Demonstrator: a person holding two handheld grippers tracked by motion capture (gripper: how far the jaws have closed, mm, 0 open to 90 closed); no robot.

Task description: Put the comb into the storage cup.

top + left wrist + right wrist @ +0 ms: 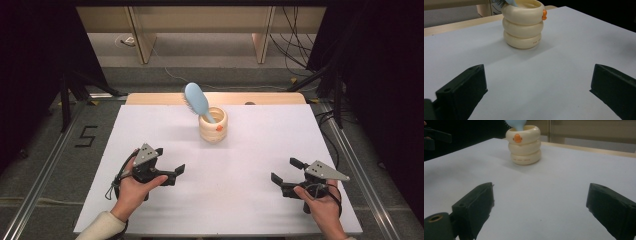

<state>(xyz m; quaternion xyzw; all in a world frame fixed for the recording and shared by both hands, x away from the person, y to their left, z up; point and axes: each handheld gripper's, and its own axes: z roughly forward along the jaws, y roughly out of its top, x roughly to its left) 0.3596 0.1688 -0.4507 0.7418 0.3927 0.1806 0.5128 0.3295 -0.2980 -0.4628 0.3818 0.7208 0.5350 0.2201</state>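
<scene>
The hairbrush (196, 99) stands handle-down in the ribbed cream cup (213, 125) at the far middle of the white counter (250, 165), likely light, rigid and smooth, best pinched across its exposed blue head, while left gripper (172, 167) and right gripper (283, 172) rest well short with jaws apart.

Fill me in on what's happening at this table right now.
A person sits at a white table with a two-jaw gripper in each hand. The left gripper and the right gripper both rest low near the front edge, jaws open and holding nothing. Farther back stands a cream ringed holder with a small orange spot on its side. A light blue hairbrush stands in it handle down, head leaning out to the left. Neither gripper touches the holder or the brush.
</scene>
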